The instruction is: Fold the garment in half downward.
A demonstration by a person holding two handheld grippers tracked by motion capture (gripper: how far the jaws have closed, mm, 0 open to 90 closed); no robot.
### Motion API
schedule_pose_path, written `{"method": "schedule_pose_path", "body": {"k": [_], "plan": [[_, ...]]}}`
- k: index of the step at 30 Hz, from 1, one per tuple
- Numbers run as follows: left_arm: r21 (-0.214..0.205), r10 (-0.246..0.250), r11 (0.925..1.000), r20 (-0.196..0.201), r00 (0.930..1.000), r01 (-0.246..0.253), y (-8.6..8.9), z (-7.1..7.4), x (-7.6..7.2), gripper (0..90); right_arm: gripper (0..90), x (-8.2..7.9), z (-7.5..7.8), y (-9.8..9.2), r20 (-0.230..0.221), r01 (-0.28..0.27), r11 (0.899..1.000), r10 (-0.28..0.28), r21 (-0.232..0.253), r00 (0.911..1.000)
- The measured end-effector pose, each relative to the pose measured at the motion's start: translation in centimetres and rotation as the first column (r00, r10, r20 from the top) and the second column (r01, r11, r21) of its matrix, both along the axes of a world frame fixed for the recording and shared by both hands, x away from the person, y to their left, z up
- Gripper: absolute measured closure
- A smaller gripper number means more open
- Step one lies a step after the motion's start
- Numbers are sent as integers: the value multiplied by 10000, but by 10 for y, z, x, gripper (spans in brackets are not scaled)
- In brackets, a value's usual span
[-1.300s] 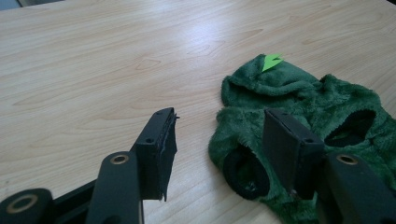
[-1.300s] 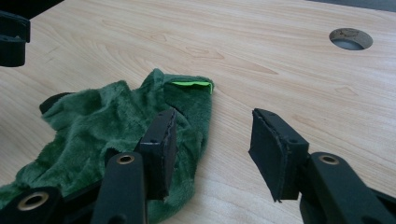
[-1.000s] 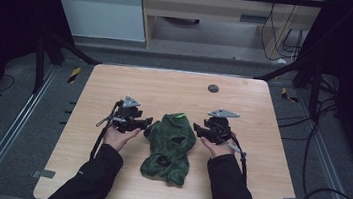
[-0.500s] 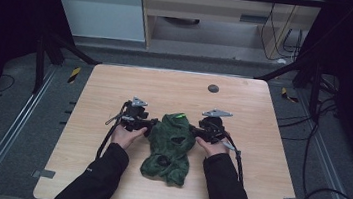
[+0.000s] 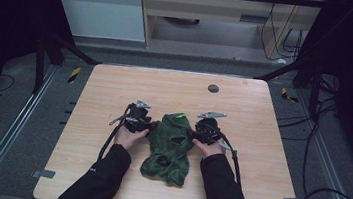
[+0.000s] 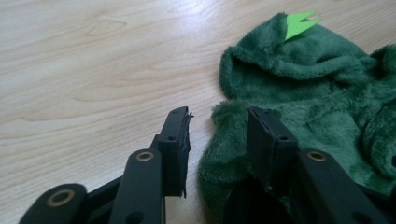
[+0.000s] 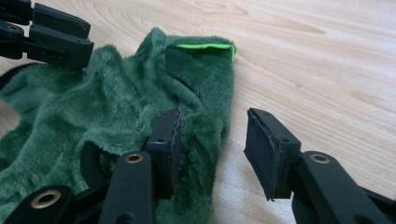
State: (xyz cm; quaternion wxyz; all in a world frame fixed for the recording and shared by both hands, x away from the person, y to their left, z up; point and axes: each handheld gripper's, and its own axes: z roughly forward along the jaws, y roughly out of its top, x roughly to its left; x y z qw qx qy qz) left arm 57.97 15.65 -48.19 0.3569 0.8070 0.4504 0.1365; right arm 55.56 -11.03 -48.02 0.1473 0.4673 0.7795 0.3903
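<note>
The green plush garment (image 5: 169, 146) lies crumpled on the wooden table (image 5: 243, 112), near its front middle, with a bright green tag (image 6: 299, 23) at its far end. Your left gripper (image 6: 217, 128) stands at the garment's left edge; its jaws have just been closing, half apart, with a fold of plush between them, not yet pressed. Your right gripper (image 7: 210, 135) is at the right edge, jaws also closing, fairly wide around the fabric edge.

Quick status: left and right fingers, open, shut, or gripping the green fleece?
Left gripper: open, just been closing; edge of the green fleece garment sits between its fingers, not pinched.
Right gripper: open, closing too; garment edge between, not clamped.
</note>
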Motion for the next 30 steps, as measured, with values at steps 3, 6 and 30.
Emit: {"method": "schedule_pose_path", "body": {"k": [3,6,30], "plan": [[79,-23,10000,-194,9998,25,-1,-3,1,628,566,0,-3,1,-125,-52,10000,51,-62,9999],[96,-18,10000,-321,9995,21,-2,-5,1,649,577,1,-6,1,-190,-100,9999,98,-130,9998],[266,-41,9996,-492,9988,54,-11,-6,-3,891,823,2,-12,6,-751,-246,9997,239,-84,9969]]}}
